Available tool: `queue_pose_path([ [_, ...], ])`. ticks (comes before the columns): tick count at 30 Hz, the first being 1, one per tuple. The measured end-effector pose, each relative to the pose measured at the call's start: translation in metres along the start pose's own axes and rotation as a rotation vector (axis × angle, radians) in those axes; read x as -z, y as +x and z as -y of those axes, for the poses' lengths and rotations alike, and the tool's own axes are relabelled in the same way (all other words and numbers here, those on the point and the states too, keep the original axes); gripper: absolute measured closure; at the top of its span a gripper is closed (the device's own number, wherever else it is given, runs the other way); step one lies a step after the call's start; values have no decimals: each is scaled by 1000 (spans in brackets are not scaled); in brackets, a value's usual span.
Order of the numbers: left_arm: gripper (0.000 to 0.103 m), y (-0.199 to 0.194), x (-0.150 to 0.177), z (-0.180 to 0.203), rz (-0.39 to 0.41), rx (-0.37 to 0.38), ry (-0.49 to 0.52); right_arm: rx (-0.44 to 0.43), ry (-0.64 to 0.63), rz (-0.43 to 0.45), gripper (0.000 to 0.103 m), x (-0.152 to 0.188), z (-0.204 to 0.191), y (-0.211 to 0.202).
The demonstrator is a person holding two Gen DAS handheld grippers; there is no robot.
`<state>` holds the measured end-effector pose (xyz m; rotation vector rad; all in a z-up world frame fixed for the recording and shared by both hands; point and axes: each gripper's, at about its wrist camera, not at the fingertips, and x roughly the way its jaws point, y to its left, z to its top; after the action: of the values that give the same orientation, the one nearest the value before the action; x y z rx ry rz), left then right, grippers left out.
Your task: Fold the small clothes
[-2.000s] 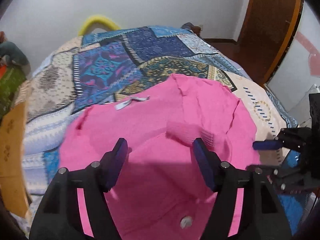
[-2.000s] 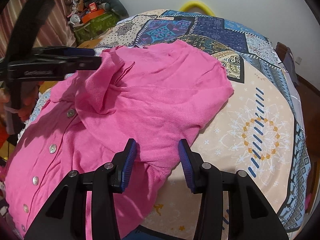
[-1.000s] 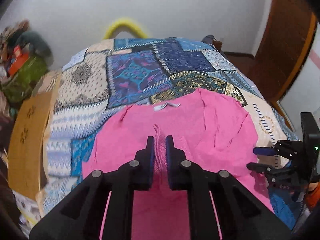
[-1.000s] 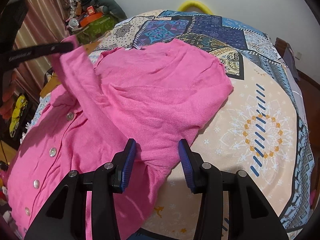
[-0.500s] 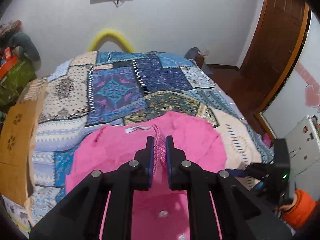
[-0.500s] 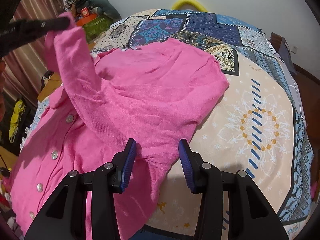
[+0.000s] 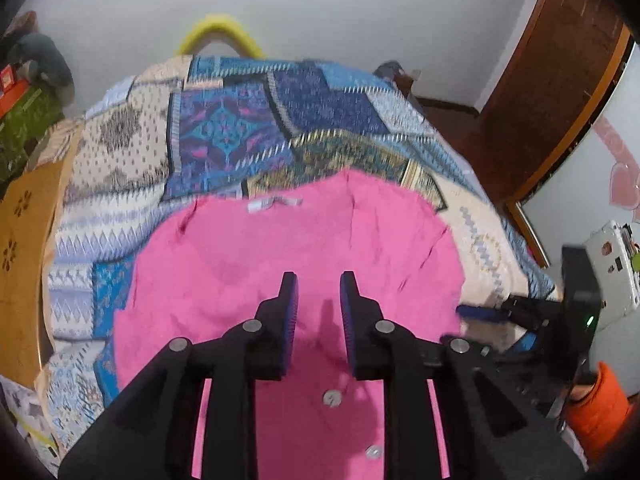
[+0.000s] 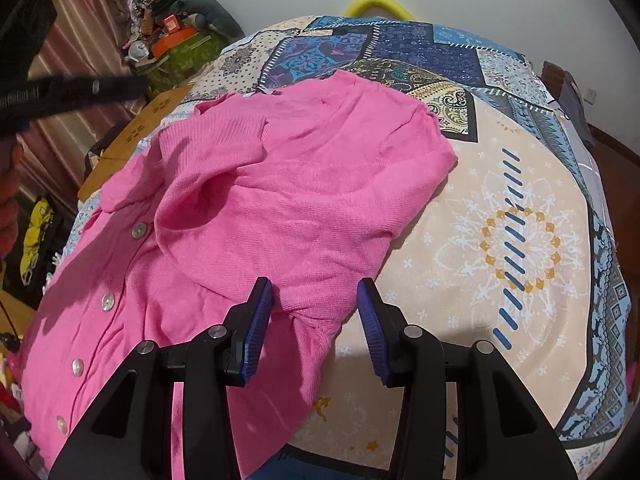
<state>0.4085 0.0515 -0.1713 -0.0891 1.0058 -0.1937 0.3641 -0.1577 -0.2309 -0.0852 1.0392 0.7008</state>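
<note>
While spread on the quilt [image 8: 520,208], pink cardigan [image 8: 280,200] beneath both empty, parted grippers: left gripper [image 7: 318,300], right gripper [image 8: 316,312].

A patchwork-patterned bedspread [image 7: 224,136] is spread over the bed. White walls [image 7: 340,12] are seen at twelve o'clock, a brown wooden door [image 7: 552,92] at two o'clock, striped curtains [image 8: 76,20] at ten o'clock.

Left gripper [image 7: 318,294] released sleeve [image 8: 224,140]; sleeve now laid across cardigan [image 8: 280,208].
</note>
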Motion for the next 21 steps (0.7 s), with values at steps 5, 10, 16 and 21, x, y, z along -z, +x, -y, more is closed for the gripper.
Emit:
queue_pose_path([
  [5, 83, 27, 11, -1, -61, 7, -5, -3, -4, 3, 62, 0, -2, 1],
  [10, 100, 50, 8, 4, -74, -8, -5, -6, -7, 4, 61, 0, -1, 2],
  [16, 103, 28, 4, 21, 14, -24, 54, 4, -14, -2, 61, 1, -2, 3],
  [21, 103, -19, -1, 24, 106, -32, 76, 16, -13, -8, 61, 0, -3, 3],
])
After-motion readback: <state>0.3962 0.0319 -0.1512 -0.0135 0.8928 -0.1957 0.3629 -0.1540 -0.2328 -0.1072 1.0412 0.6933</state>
